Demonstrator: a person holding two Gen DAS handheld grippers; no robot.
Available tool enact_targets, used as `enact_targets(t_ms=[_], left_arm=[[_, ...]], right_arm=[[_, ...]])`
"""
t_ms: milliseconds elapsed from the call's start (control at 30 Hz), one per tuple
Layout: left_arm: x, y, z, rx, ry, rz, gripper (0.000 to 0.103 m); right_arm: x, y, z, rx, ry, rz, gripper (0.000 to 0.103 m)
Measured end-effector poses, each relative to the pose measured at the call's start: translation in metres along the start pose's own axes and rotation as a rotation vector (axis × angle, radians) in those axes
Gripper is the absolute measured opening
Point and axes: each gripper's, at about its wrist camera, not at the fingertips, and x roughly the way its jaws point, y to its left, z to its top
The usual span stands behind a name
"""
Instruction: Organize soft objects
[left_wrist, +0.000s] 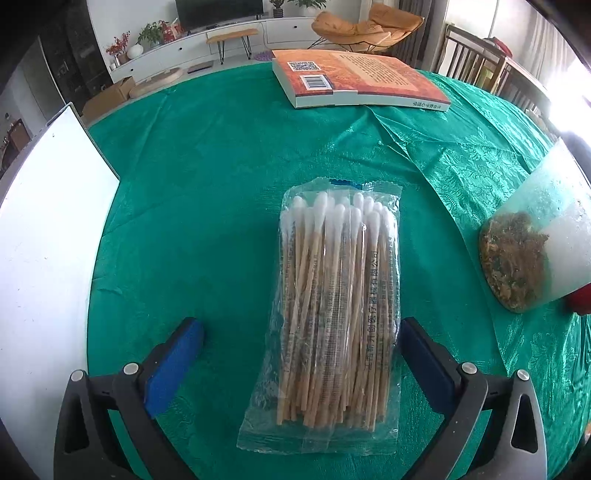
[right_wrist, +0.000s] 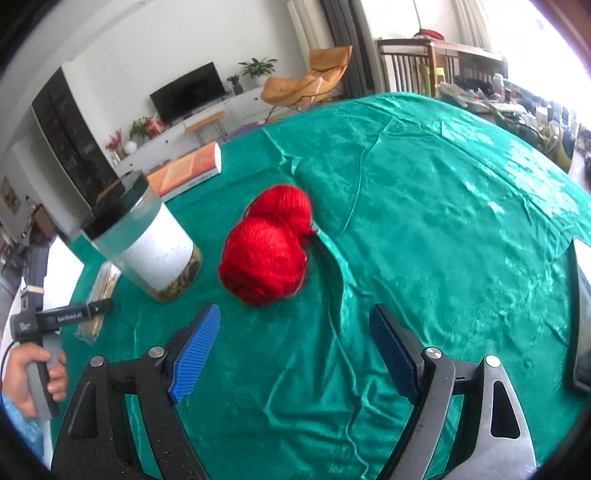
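A clear bag of cotton swabs (left_wrist: 338, 310) with wooden sticks lies on the green tablecloth (left_wrist: 207, 177). My left gripper (left_wrist: 301, 350) is open, its blue pads on either side of the bag's near half; the right pad is at the bag's edge. In the right wrist view a red ball of yarn (right_wrist: 271, 245) lies on the cloth just beyond my open, empty right gripper (right_wrist: 293, 334). The swab bag (right_wrist: 101, 295) and my left gripper's body (right_wrist: 55, 319) show at the left there.
A clear jar (right_wrist: 147, 243) with a dark lid and brown contents stands between swabs and yarn; it shows in the left wrist view (left_wrist: 535, 236) too. An orange book (left_wrist: 354, 79) lies at the far side. A white board (left_wrist: 48, 258) lies left. A dark flat object (right_wrist: 581, 314) is at the right edge.
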Motion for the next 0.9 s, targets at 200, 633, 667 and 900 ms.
enact_targets(t_ms=[200, 633, 667, 900], left_arm=[[-0.011, -0.007, 0.0, 0.048, -0.053, -0.022, 0.051], [-0.053, 0.004, 0.021, -0.07, -0.109, -0.183, 0.032], [-0.059, 0.006, 0.021, -0.074, -0.119, -0.189, 0.032], [-0.106, 0.03, 0.022, -0.161, -0.184, -0.266, 0.032]], right_arm=[[0.079, 0.02, 0.051, -0.077, 0.267, 0.06, 0.082], [0.092, 0.074, 0.084, -0.38, 0.298, -0.081, 0.046], [0.086, 0.074, 0.087, -0.378, 0.275, -0.083, 0.046], [0.019, 0.106, 0.121, -0.391, 0.132, -0.038, 0.046]])
